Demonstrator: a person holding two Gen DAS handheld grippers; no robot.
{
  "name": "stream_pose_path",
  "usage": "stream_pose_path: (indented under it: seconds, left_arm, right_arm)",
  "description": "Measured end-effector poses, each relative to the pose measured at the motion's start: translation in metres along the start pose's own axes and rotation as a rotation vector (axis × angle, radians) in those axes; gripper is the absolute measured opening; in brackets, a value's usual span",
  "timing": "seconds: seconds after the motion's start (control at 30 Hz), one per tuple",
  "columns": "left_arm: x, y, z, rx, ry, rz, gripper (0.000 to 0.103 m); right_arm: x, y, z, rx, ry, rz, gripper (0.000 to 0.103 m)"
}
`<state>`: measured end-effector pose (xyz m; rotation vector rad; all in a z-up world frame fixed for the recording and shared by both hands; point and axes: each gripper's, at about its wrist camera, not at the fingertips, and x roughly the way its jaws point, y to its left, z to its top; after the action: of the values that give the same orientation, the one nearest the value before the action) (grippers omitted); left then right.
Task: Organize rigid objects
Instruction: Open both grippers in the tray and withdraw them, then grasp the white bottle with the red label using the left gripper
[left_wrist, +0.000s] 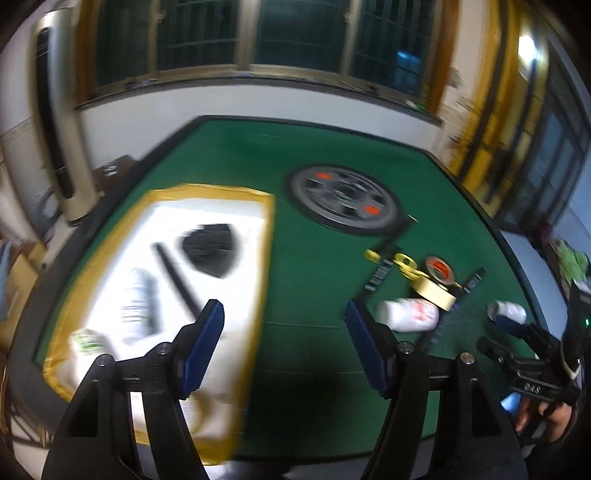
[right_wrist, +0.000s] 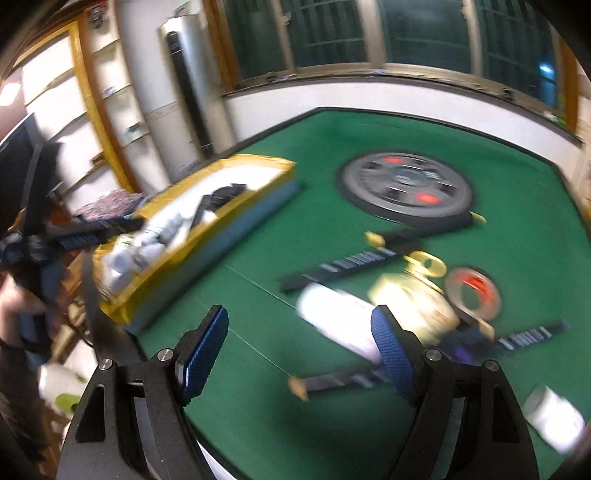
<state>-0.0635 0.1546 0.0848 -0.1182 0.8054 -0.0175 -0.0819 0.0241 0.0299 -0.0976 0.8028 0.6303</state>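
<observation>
Both claws, left gripper (left_wrist: 284, 343) and right gripper (right_wrist: 301, 350), hang spread and empty above the green table (left_wrist: 303, 258). Blur smears the white bottle (right_wrist: 332, 317) label and the black sticks' (right_wrist: 347, 264) print past reading.

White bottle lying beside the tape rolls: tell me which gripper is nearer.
Right. The right gripper hovers open just short of the white bottle; the left gripper, also open, sits farther toward the tray.
</observation>
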Motion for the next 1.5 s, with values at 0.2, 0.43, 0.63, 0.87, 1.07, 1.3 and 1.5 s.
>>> stream_pose_path:
  seconds: [0.2,0.43,0.63,0.87,1.07,1.3,1.5]
  left_arm:
    - [0.046,-0.074,-0.007,0.123,0.117,-0.096,0.068]
    - [0.073,-0.113,-0.008,0.182,0.172,-0.128,0.068]
    - [0.089,-0.113,-0.006,0.159,0.192,-0.117,0.069]
    - [0.090,-0.104,-0.013,0.146,0.161,-0.161,0.062]
    - [0.073,-0.095,-0.030,0.155,0.184,-0.215,0.061]
    - [0.061,-0.130,-0.049,0.250,0.213,-0.330,0.061]
    - [0.057,-0.155,-0.055,0.292,0.232,-0.414,0.061]
  right_arm:
    - [-0.036,-0.057,-0.039,0.143,-0.028,-0.145,0.075]
    - [-0.060,-0.093,-0.064,0.253,-0.042,-0.199,0.075]
    - [-0.067,-0.094,-0.070,0.257,-0.054,-0.193,0.075]
    - [-0.065,-0.089,-0.073,0.252,-0.050,-0.178,0.075]
    - [-0.062,-0.088,-0.073,0.250,-0.043,-0.179,0.075]
    - [-0.061,-0.090,-0.070,0.250,-0.042,-0.190,0.075]
    - [-0.092,-0.118,-0.070,0.335,-0.107,-0.254,0.075]
